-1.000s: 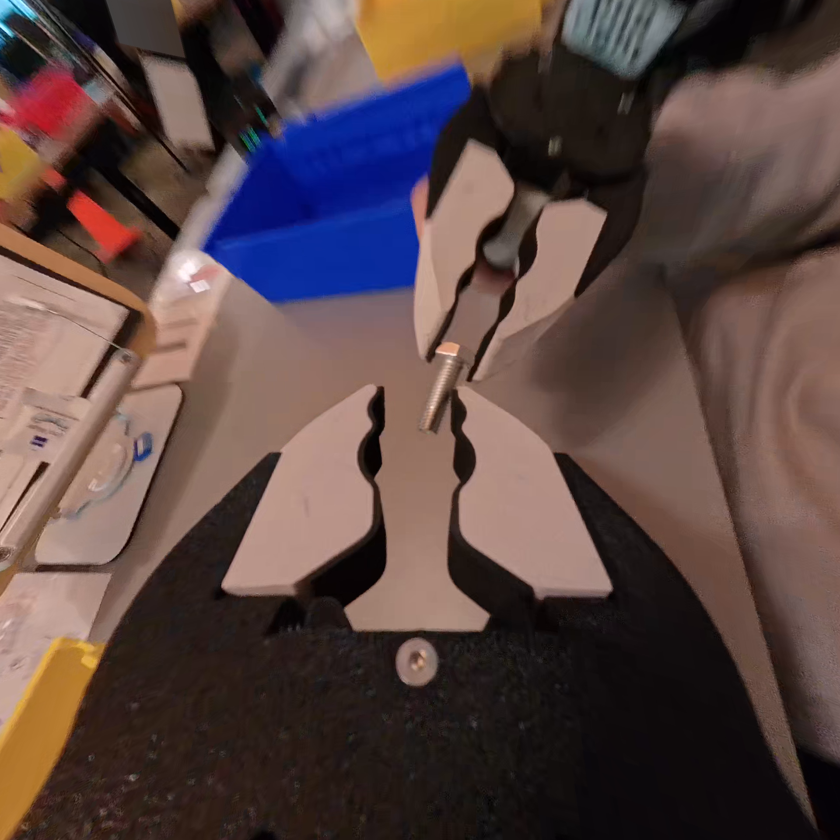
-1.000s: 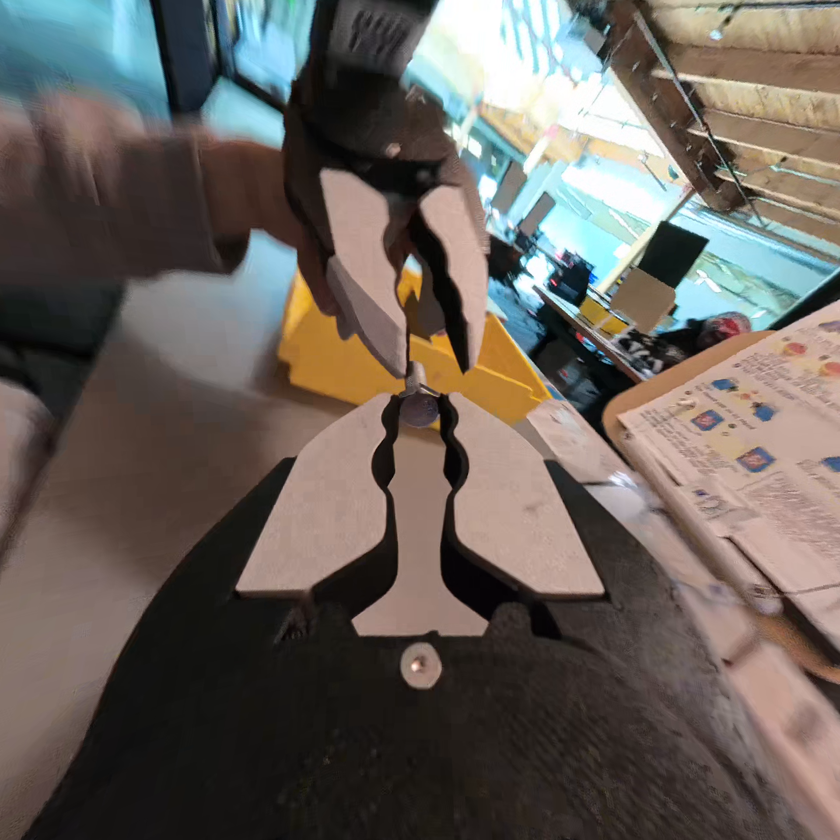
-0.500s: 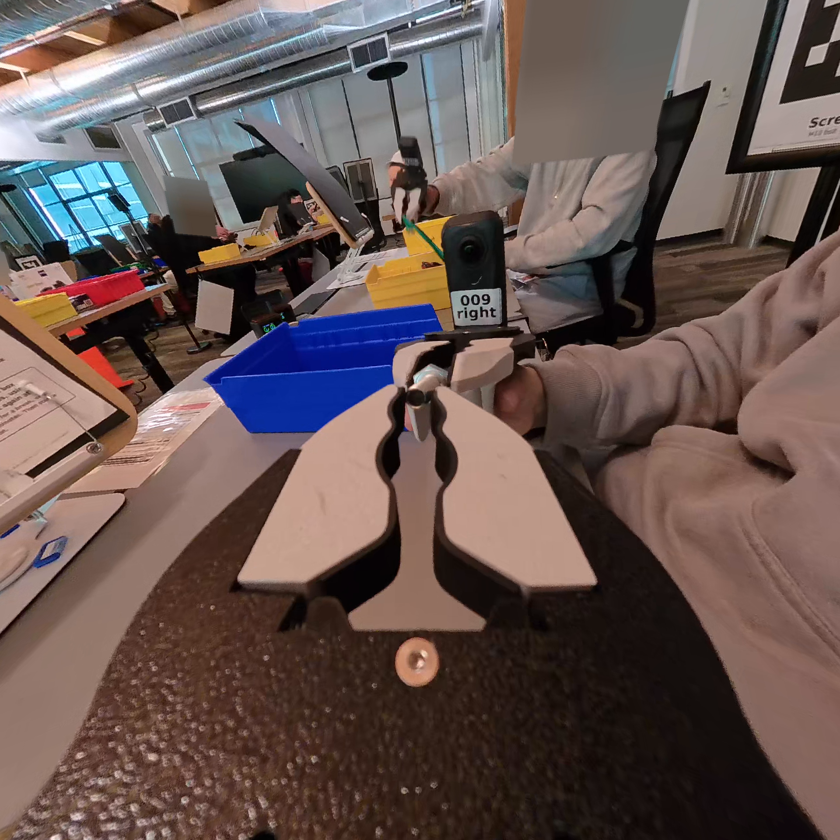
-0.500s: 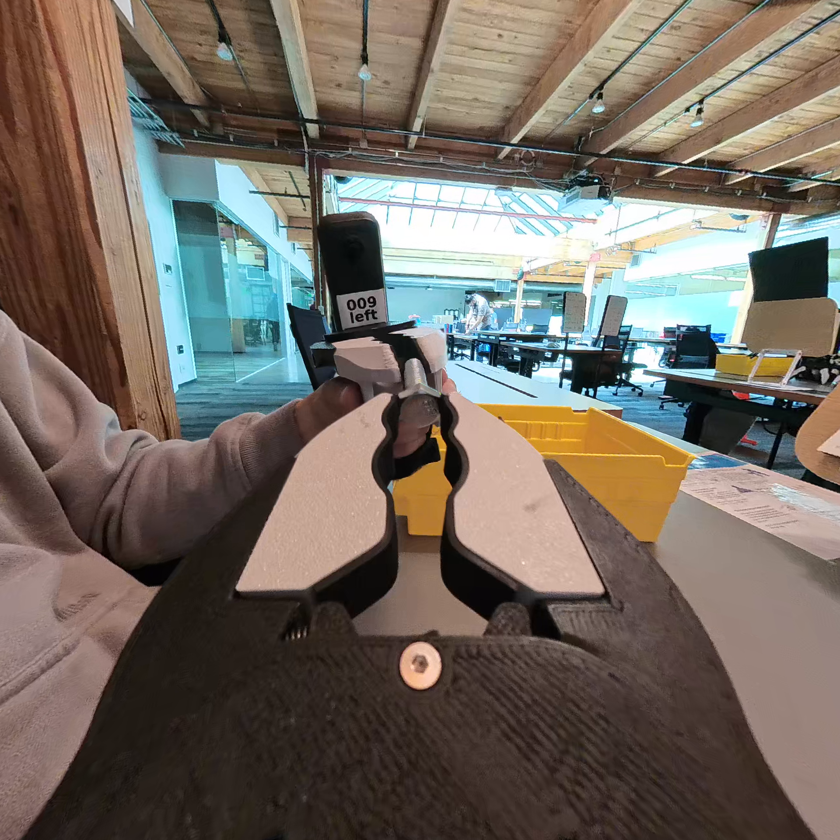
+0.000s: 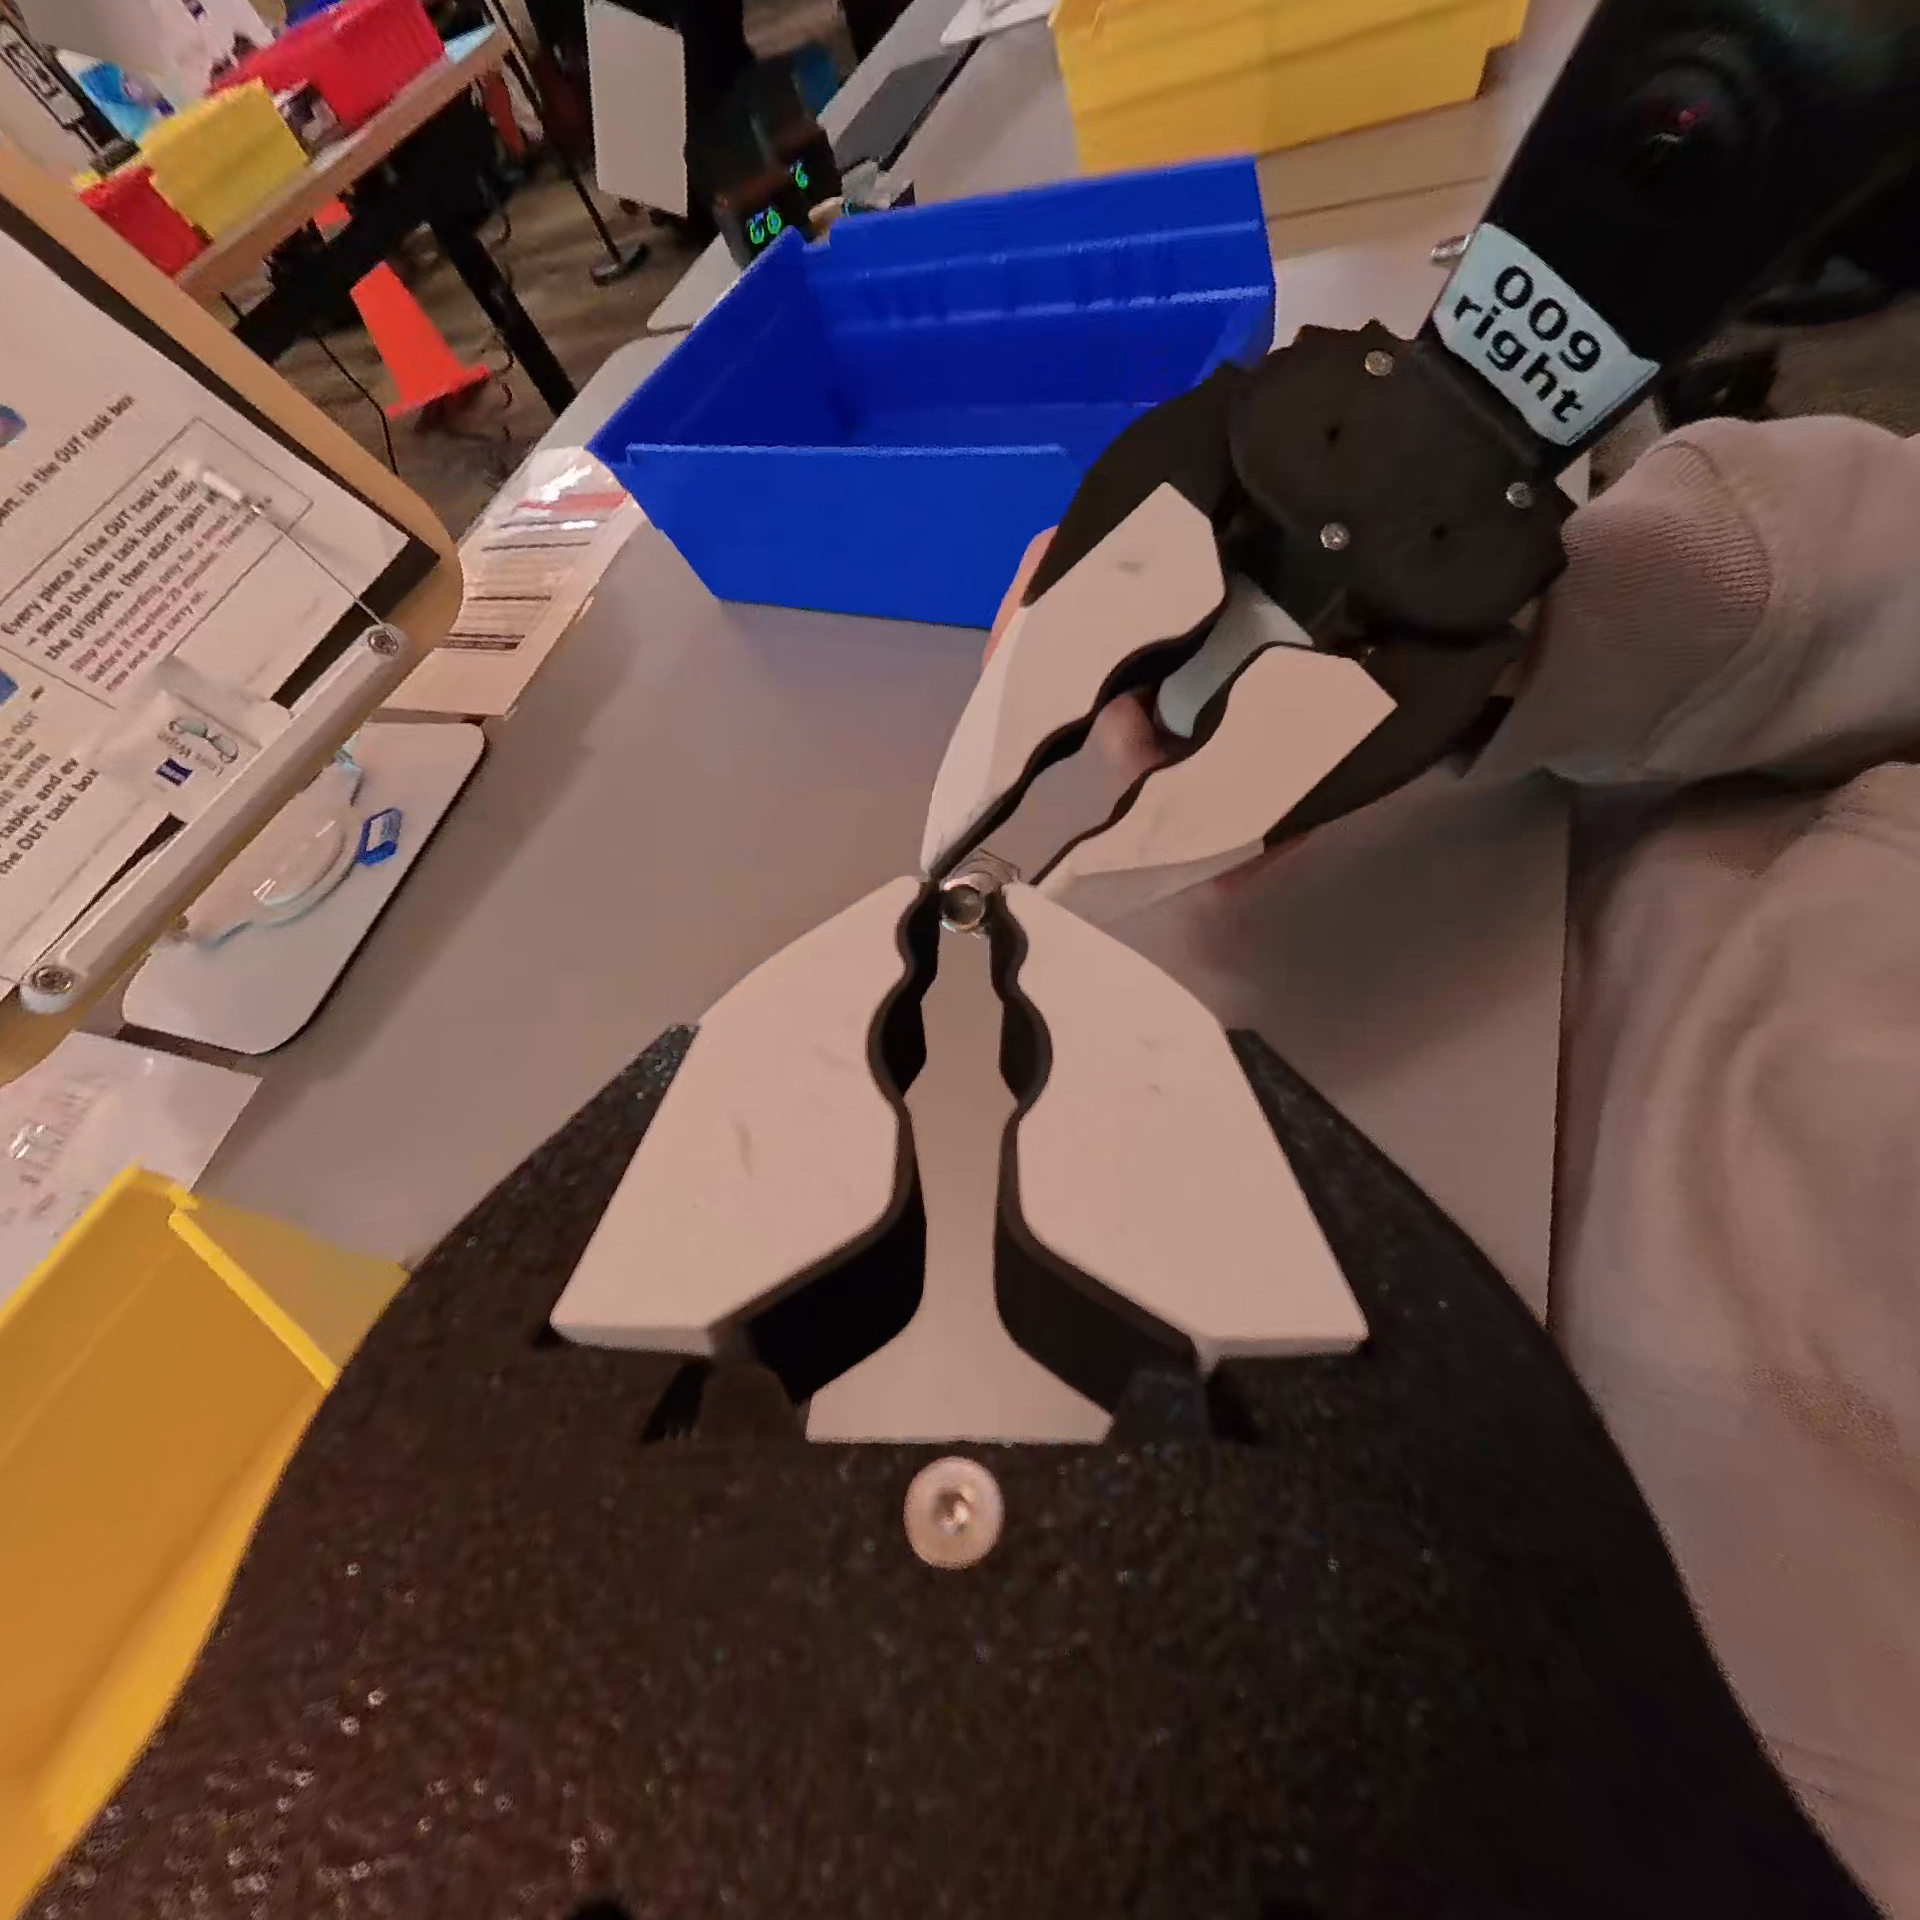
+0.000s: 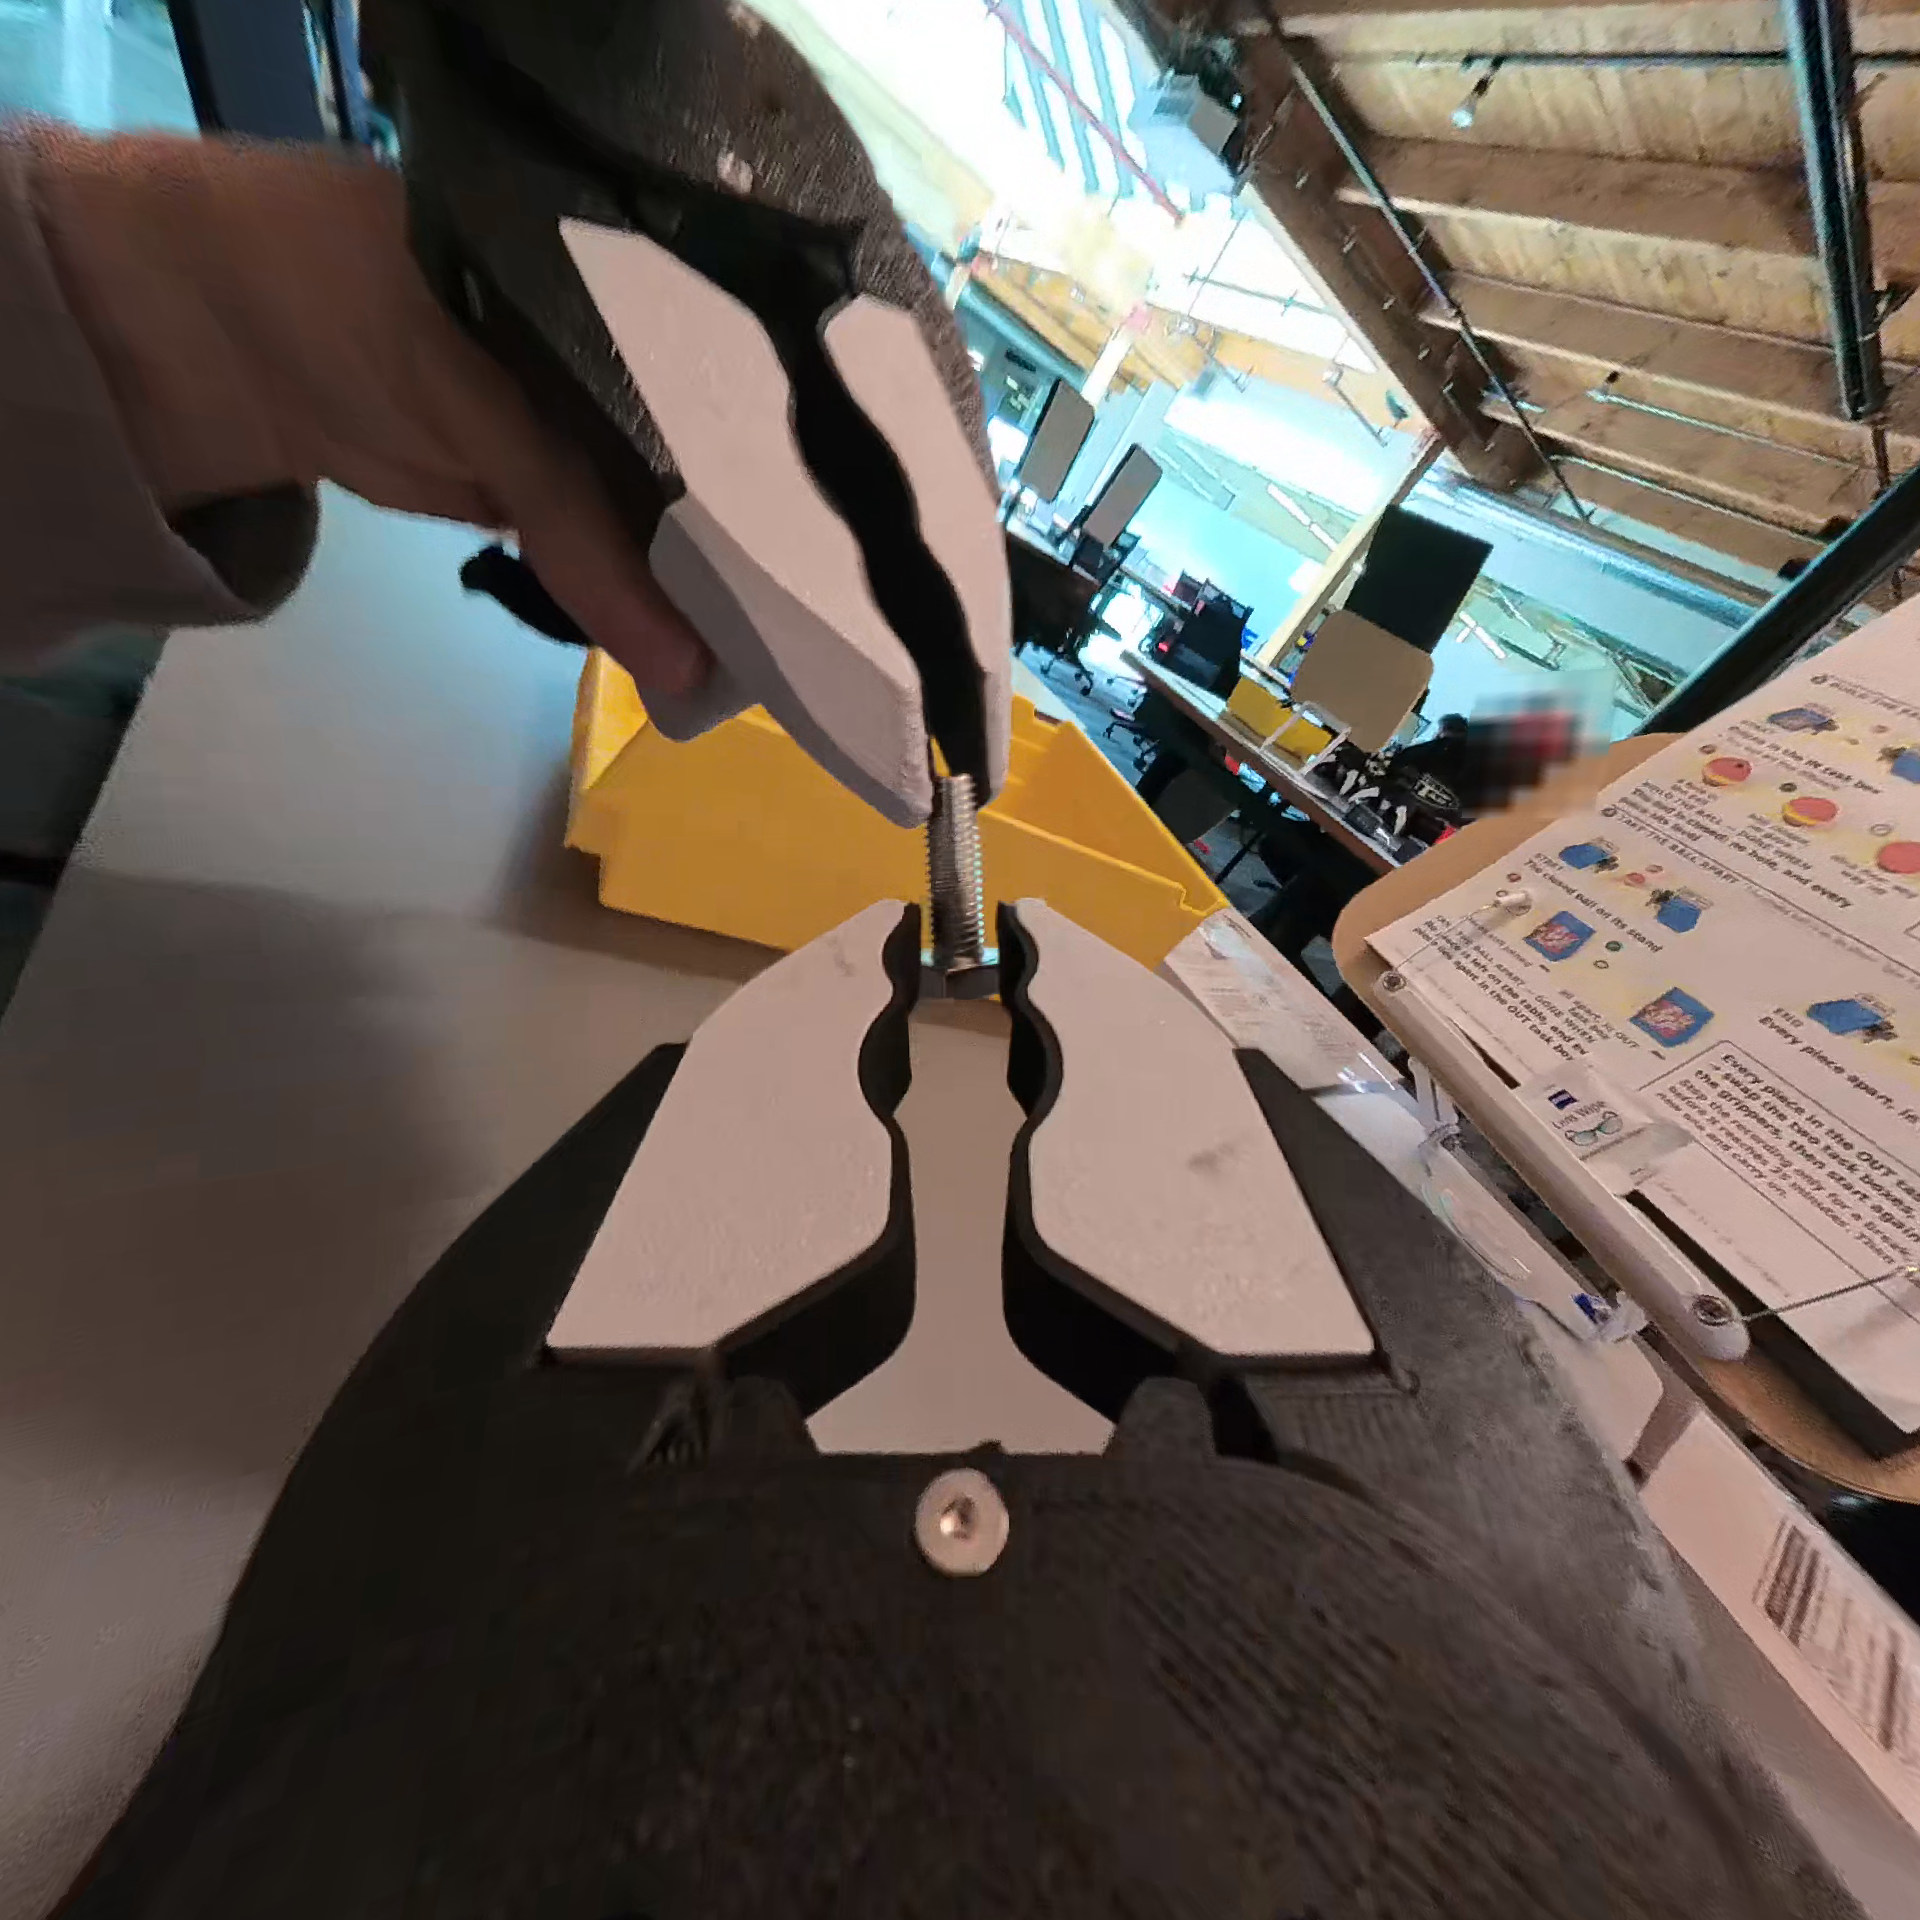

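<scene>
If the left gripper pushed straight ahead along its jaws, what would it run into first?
Probably the right gripper: its tips sit directly ahead, on the head end of the silver threaded bolt that the left gripper clamps by the tip. Beyond lies the grey tabletop.

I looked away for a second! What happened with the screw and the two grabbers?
The left gripper closed on the bolt's threaded tip; a second ago its fingers stood open beside it. Both grippers tipped up, then back down toward the table. The right gripper kept gripping the head.

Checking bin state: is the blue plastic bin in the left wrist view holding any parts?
No. The blue plastic bin shows only its bare blue floor and walls; nothing lies inside the visible part.
</scene>
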